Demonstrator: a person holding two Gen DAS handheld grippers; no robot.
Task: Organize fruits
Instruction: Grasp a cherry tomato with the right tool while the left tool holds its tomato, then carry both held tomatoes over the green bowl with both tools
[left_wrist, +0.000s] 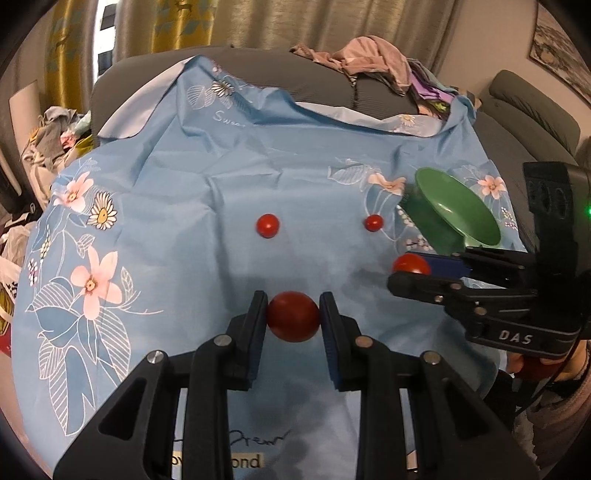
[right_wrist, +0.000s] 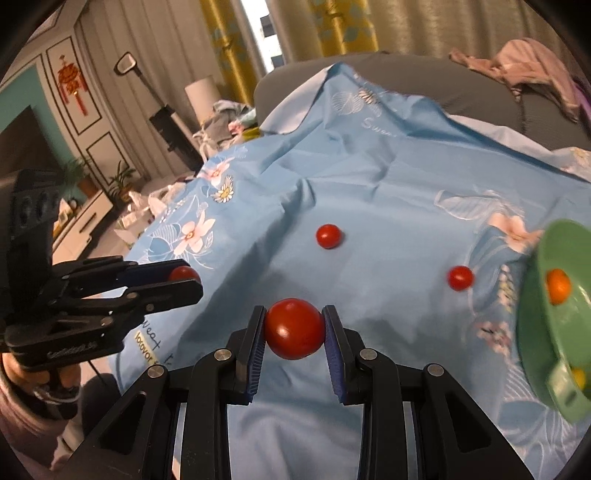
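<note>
1. Tomatoes: four red cherry tomatoes are visible. One tomato sits clamped between the blue pads of the left tongs, raised above the cloth.
2. A second tomato is clamped in the same way by the right tongs. Both pairs of tongs are closed down to the width of the fruit.
3. Two loose tomatoes rest on the cloth, well apart: a centre tomato and a right-hand tomato lying near the bowl.
4. Green bowl: it stands at the right side of the cloth. The right wrist view shows an orange fruit inside it and a yellow item low at its rim, too small to identify.
5. Blue floral cloth: it covers the supporting surface; what lies beneath cannot be determined.
6. Grey sofa: it stands behind the cloth, with a pile of clothes on top.
</note>
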